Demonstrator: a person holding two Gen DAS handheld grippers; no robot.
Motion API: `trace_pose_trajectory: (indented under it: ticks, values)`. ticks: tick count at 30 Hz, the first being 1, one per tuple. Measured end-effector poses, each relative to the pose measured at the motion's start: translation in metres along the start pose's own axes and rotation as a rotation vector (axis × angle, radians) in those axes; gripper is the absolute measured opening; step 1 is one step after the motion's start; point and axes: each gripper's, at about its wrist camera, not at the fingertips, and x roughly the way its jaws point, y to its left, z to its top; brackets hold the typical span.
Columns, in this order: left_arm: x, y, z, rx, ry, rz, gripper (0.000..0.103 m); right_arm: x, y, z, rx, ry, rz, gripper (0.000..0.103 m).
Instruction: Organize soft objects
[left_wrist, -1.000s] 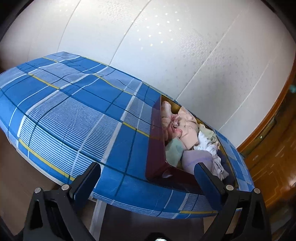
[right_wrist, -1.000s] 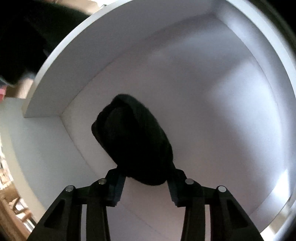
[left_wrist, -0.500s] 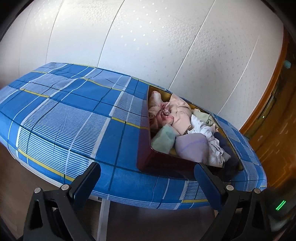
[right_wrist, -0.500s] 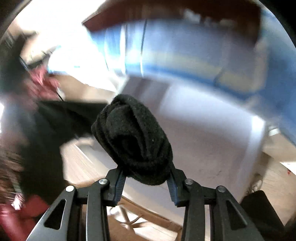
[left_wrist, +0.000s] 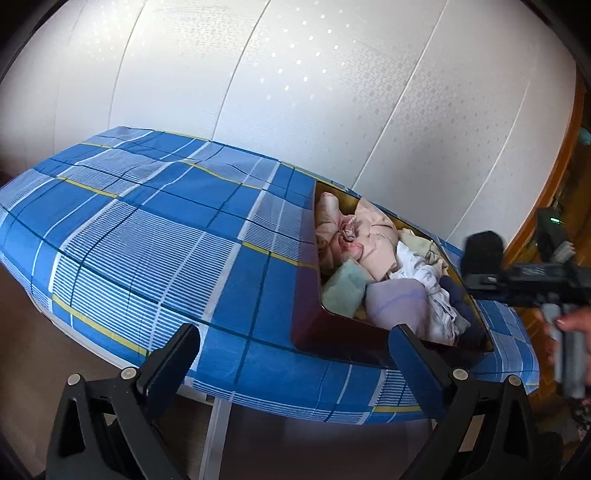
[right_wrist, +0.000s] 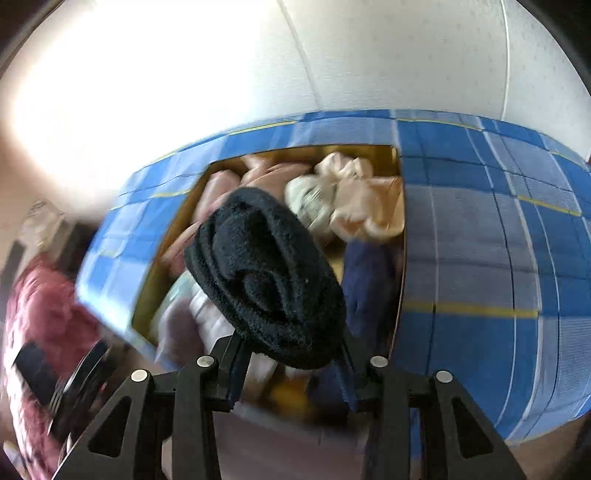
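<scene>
Black rolled sock (right_wrist: 266, 277) sits pinched between the right gripper (right_wrist: 290, 365) jaws, its long axis running toward eleven o'clock. Just beyond, at twelve o'clock, lies the box (right_wrist: 400, 229) of soft clothes (right_wrist: 354, 199). Left gripper (left_wrist: 295, 354) hangs spread and empty, box at one o'clock.

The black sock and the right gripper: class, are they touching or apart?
Touching. The right wrist view shows the black sock pinched between both fingers of the right gripper.
</scene>
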Motion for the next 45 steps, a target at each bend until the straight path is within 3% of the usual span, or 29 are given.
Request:
trace_pose_trajectory:
  ticks: [3,5,8,10,14,17,19,21,22,25,28,29,30,32,35,45]
  values:
    - [0.002,-0.003,0.001,0.002,-0.003,0.028,0.103,0.029,-0.001,0.014,0.013,0.035,-0.098,0.047]
    - [0.002,-0.005,0.002,0.004,-0.005,0.029,0.103,0.027,-0.001,0.012,0.005,0.019,-0.136,0.05]
    - [0.001,-0.012,0.003,0.025,-0.02,0.036,0.103,0.015,-0.006,0.009,0.038,-0.05,-0.105,0.06]
    - [0.001,-0.019,0.003,0.044,-0.032,0.052,0.103,-0.005,-0.01,-0.003,0.06,-0.112,-0.085,0.061]
    - [0.001,-0.04,-0.003,0.124,-0.041,0.108,0.103,-0.035,-0.013,-0.05,0.039,-0.211,-0.077,0.063]
    - [0.001,-0.055,-0.013,0.189,-0.033,0.159,0.103,-0.047,-0.008,-0.092,0.008,-0.228,-0.118,0.064]
    - [-0.003,-0.061,-0.024,0.192,-0.021,0.168,0.103,-0.052,-0.003,-0.113,-0.03,-0.224,-0.144,0.066]
    - [-0.008,-0.063,-0.033,0.157,-0.01,0.17,0.103,-0.064,0.003,-0.131,-0.065,-0.227,-0.172,0.076]
    - [-0.009,-0.064,-0.036,0.14,-0.005,0.168,0.103,-0.072,0.006,-0.138,-0.074,-0.242,-0.182,0.077]
    - [-0.018,-0.068,-0.049,0.095,0.004,0.18,0.103,-0.103,0.021,-0.16,-0.126,-0.339,-0.204,0.077]
    - [-0.031,-0.076,-0.06,0.119,-0.015,0.276,0.103,-0.142,0.042,-0.184,-0.192,-0.506,-0.277,0.077]
    - [-0.037,-0.077,-0.062,0.117,-0.021,0.293,0.103,-0.153,0.047,-0.192,-0.19,-0.565,-0.307,0.081]
    - [-0.043,-0.078,-0.065,0.113,-0.027,0.301,0.103,-0.16,0.051,-0.2,-0.168,-0.605,-0.335,0.094]
    - [-0.057,-0.082,-0.069,0.107,-0.041,0.303,0.103,-0.16,0.052,-0.207,-0.101,-0.581,-0.334,0.103]
    - [-0.077,-0.088,-0.074,0.107,-0.063,0.307,0.103,-0.145,0.05,-0.205,-0.098,-0.474,-0.201,0.101]
    - [-0.122,-0.111,-0.094,0.117,-0.047,0.301,0.103,-0.139,0.053,-0.248,-0.026,-0.492,-0.262,0.102]
